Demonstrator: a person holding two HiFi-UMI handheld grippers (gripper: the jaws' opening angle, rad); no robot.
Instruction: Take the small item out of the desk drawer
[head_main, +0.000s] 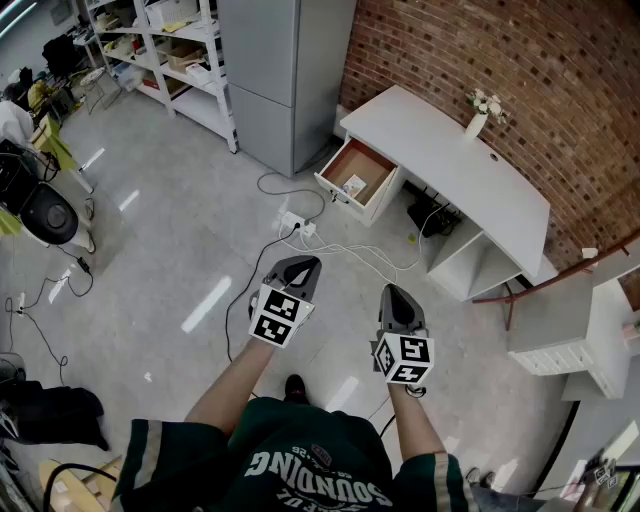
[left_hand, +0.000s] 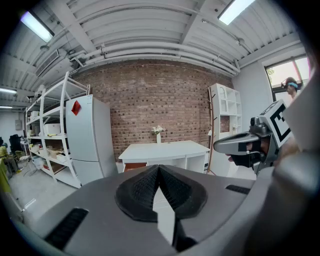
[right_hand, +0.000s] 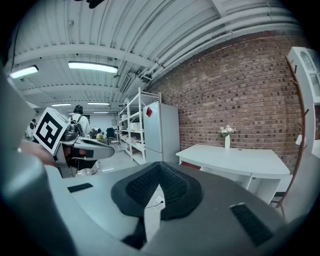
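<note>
Right gripper (right_hand: 159, 165) jaws together, nothing between, left gripper (right_hand: 102, 150) near at left, white desk (right_hand: 235, 160) far right with vase (right_hand: 227, 141), brick wall (right_hand: 240, 95) behind, cabinet (right_hand: 162, 132), shelves (right_hand: 131, 125) far left

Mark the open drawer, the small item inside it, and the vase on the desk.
drawer (head_main: 368, 160), head view, bare brown bottom
item (head_main: 352, 186), head view, its middle
vase (head_main: 476, 125), head view, white body below the flowers
</note>
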